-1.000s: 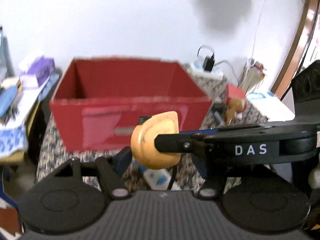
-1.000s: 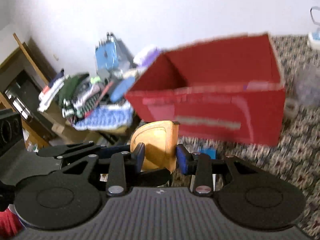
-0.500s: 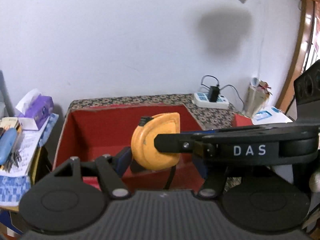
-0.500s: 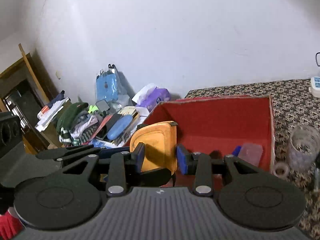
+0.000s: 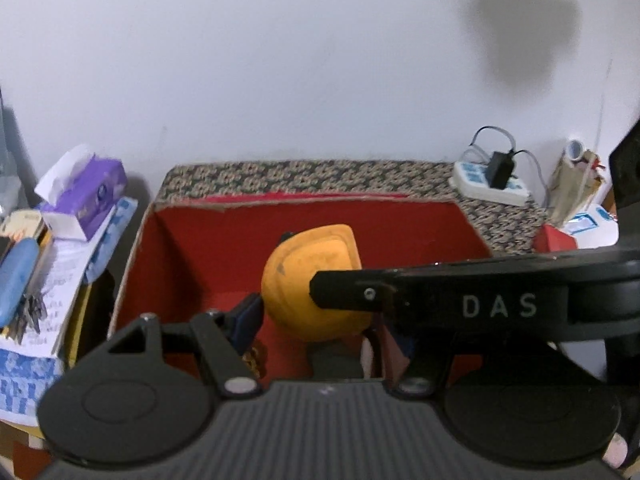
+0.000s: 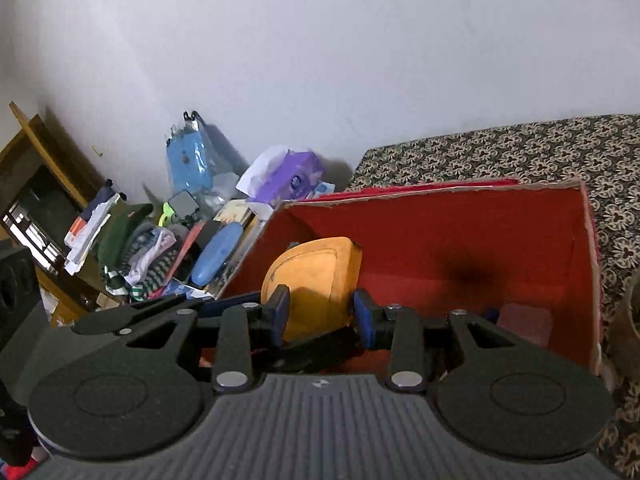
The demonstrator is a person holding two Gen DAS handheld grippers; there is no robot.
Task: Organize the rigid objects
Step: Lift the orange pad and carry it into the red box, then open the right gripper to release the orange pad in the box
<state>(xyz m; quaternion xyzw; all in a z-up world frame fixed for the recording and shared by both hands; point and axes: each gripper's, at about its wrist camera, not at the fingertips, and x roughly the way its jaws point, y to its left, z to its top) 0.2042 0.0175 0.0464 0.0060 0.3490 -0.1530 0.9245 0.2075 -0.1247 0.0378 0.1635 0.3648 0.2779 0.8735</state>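
Above the open mouth of the red box (image 6: pixel 460 248), the yellow tape measure (image 6: pixel 316 280) hangs between the blue pads of the right gripper (image 6: pixel 320 314), which is clamped on its two flat faces. The left gripper (image 5: pixel 320 320) sits just beside it from the left; its jaws look spread wider than the case, with one blue pad (image 5: pixel 246 318) near the case's edge, though whether it touches I cannot tell. The case stands on edge, its broad faces upright, over the box's left half, clear of the small translucent container (image 6: pixel 524 320) resting on the box floor to the right. Judging from this, the release turns on straight-down clearance: the box floor lies directly beneath the right gripper's hold.
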